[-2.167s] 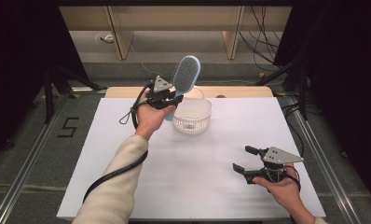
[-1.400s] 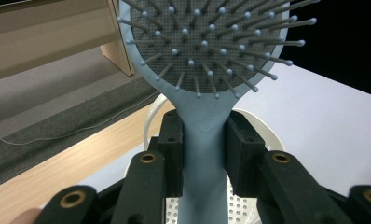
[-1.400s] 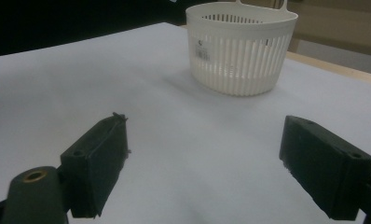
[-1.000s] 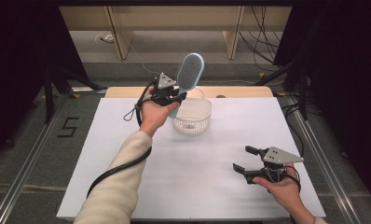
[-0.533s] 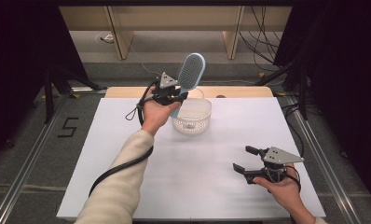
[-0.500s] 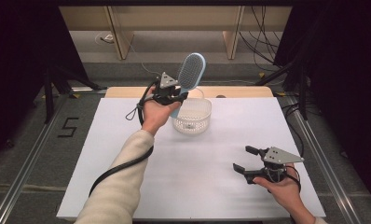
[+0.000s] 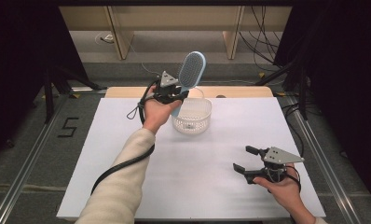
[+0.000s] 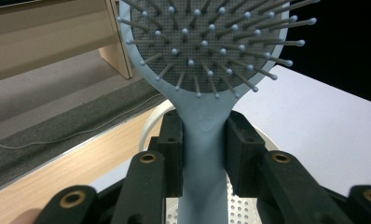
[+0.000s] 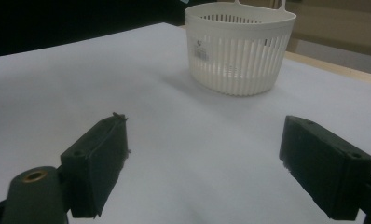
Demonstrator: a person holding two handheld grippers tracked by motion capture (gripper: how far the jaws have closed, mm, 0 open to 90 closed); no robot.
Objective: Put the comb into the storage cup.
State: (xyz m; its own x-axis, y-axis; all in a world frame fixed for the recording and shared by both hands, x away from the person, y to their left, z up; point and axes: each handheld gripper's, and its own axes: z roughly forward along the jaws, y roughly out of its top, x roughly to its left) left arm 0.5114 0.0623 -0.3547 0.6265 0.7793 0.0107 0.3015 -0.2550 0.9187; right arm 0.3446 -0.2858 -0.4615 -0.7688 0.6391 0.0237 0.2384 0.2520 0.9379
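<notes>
Hairbrush [image 7: 191, 71] slightly more upright than earlier, above basket [image 7: 193, 122]

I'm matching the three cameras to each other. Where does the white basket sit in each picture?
High view: white basket at upper centre, just right of the left gripper.
Left gripper view: its rim and perforated bottom peek out behind the hairbrush handle, bottom centre.
Right gripper view: upper right of centre, standing upright.
Shared landmark: the white table.

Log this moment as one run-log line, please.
left gripper: shut on hairbrush handle, above basket | right gripper: open, holds nothing, over table
</notes>
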